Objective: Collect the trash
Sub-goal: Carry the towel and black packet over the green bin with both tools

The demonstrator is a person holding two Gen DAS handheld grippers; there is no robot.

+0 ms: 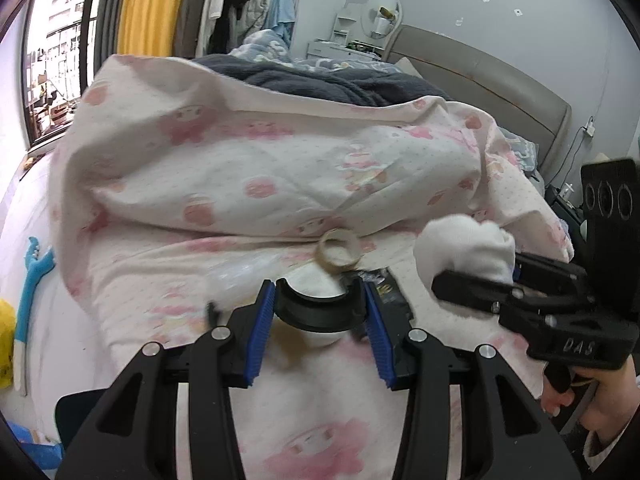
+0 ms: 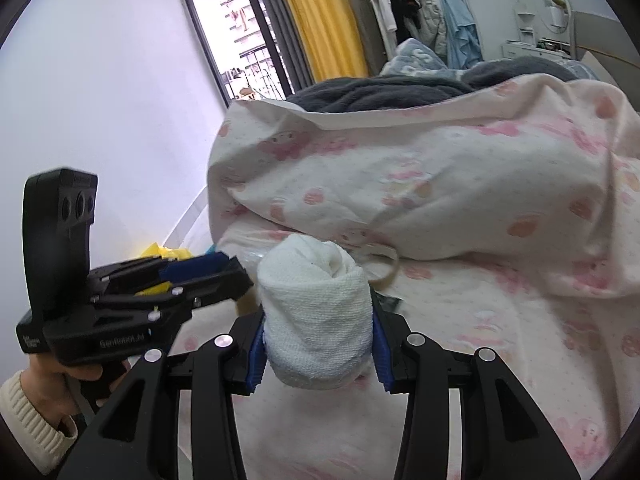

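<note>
Through the left wrist camera, the left claw [image 1: 320, 320] is clamped on a black plastic ring [image 1: 320, 310] over the bed [image 1: 132, 280]; a tape roll [image 1: 339, 251] and a dark wrapper [image 1: 386, 286] lie just beyond on the pink-printed sheet, below the bunched duvet [image 1: 248, 168]. Through the right wrist camera, the right claw [image 2: 318, 342] is clamped on a rolled white cloth [image 2: 316, 312] above the bed, the left claw at near left.

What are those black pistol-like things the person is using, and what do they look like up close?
Two hand-held grippers, left gripper and right gripper: black plastic, pistol handles, linked arms with silver rivets, ribbed blue pads inside the fingers. An upright black plate with three round holes tops each. One wrist shows a cream knitted cuff.
</note>
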